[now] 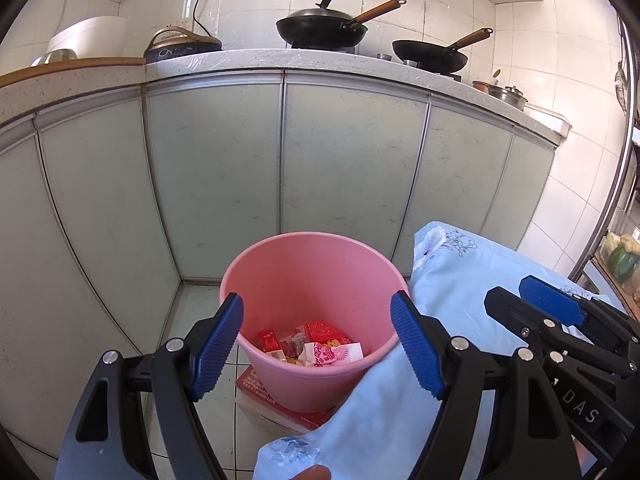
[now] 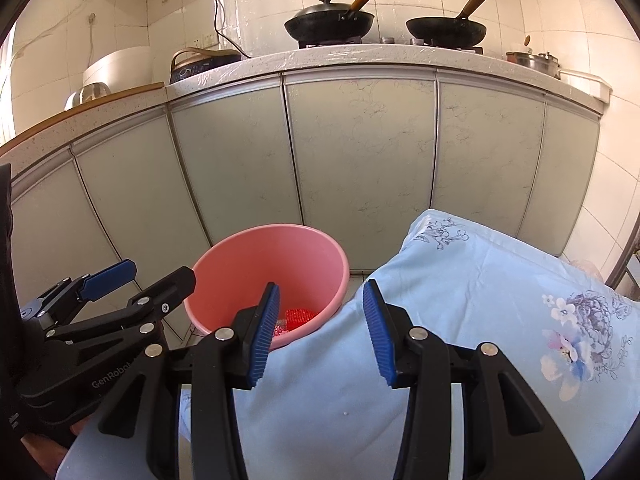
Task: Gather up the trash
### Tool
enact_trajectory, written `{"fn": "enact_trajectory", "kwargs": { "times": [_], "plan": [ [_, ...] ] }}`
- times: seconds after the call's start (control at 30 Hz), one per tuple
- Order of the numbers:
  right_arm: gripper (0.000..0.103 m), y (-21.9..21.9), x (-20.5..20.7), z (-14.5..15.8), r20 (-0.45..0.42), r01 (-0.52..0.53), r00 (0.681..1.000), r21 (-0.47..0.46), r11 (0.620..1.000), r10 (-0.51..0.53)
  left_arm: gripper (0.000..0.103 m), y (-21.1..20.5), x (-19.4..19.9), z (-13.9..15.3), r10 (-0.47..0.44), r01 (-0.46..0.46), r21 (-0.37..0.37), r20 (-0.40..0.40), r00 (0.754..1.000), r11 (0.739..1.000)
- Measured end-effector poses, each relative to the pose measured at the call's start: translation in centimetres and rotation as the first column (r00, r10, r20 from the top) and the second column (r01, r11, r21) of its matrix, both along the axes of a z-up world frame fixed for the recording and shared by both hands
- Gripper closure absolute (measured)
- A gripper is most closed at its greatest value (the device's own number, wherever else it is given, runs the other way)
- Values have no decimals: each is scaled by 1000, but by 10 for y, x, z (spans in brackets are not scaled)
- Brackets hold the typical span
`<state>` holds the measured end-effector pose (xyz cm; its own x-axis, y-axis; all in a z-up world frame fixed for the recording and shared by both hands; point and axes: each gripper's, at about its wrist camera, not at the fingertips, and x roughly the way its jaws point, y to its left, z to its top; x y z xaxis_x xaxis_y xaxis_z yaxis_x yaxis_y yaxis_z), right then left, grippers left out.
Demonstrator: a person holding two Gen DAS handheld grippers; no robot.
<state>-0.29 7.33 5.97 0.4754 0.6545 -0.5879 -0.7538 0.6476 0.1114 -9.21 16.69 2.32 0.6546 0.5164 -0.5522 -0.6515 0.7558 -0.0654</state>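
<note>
A pink plastic bucket [image 1: 316,276] stands on the tiled floor in front of the cabinets, on top of a red and white box [image 1: 272,404]. Several red and white wrappers and small cartons [image 1: 316,346] lie at its bottom. My left gripper [image 1: 320,344] hovers above the bucket's near rim, open, with nothing between its blue pads. My right gripper [image 2: 320,332] is open too and empty, over the edge of a light blue flowered cloth [image 2: 480,300] just right of the bucket [image 2: 264,264]. Each gripper shows in the other's view: the right gripper [image 1: 532,300] and the left gripper [image 2: 136,276].
Pale green cabinet doors [image 1: 216,168] close off the space behind the bucket. The counter above carries two black woks [image 1: 320,28], a rice cooker [image 1: 180,46] and steel pots [image 1: 508,94]. A metal rack [image 1: 616,200] stands at the right.
</note>
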Motion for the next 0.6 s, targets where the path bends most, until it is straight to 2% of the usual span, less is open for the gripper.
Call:
{"fn": "enact_trajectory", "kwargs": {
  "times": [0.33, 0.6],
  "plan": [
    [59, -30, -8, 11, 37, 50, 998, 9, 999, -50, 28, -23, -4, 7, -66, 66, 11, 7, 998, 998],
    [59, -61, -7, 13, 31, 113, 993, 17, 993, -114, 28, -42, 0, 9, -123, 123, 20, 4, 992, 992]
  ]
}}
